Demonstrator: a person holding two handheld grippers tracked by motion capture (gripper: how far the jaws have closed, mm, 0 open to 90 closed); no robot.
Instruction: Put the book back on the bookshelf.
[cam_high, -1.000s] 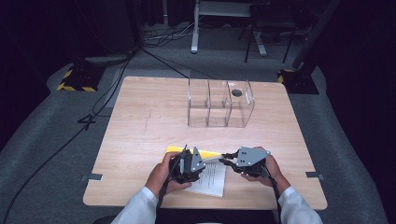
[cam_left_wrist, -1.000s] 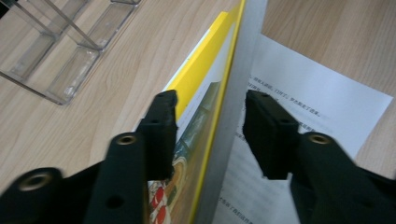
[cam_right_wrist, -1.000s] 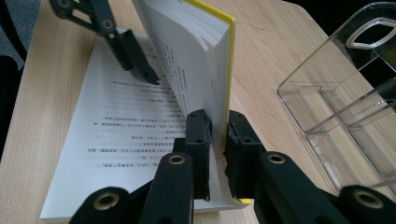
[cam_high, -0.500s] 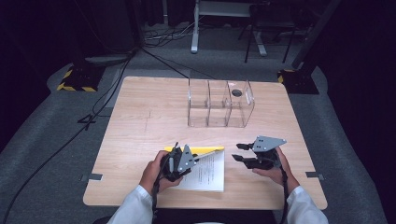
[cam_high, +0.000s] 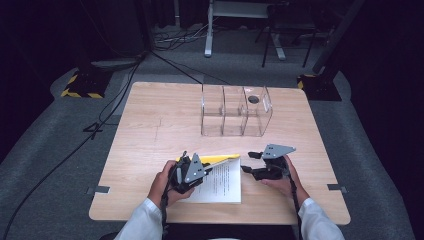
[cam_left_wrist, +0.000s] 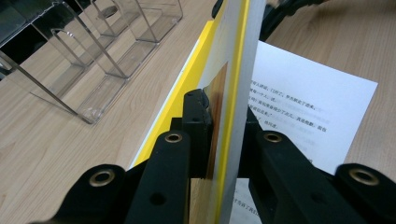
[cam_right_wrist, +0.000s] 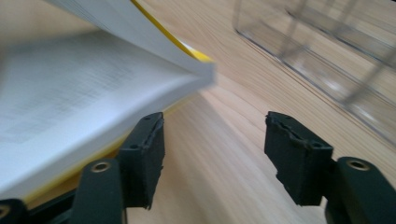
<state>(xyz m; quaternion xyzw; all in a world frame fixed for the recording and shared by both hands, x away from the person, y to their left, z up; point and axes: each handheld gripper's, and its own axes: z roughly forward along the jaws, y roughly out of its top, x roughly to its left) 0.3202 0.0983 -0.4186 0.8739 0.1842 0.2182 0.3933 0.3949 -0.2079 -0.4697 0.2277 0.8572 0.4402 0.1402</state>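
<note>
A yellow-covered book (cam_high: 223, 181) lies open near the table's front edge, a printed white page (cam_left_wrist: 303, 98) facing up. My left gripper (cam_high: 186, 171) is shut on the raised front cover and a wad of pages (cam_left_wrist: 232, 70), which stand on edge between its jaws (cam_left_wrist: 224, 123). My right gripper (cam_high: 250, 164) is just right of the book, its jaws open and empty (cam_right_wrist: 215, 151) above bare wood. The lifted page block (cam_right_wrist: 135, 51) hangs over its left jaw.
A clear three-bay organizer (cam_high: 235, 112) stands at the far middle of the table (cam_high: 150, 125), with a small dark round thing (cam_high: 253, 99) in its right bay. Its clear walls (cam_left_wrist: 107, 51) rise ahead of the left gripper and blur past the right gripper as the organizer (cam_right_wrist: 336, 51).
The right gripper has pulled away to the right from the book's edge. The left gripper has drawn back and left, and the book's cover now stands raised with the white page showing.
</note>
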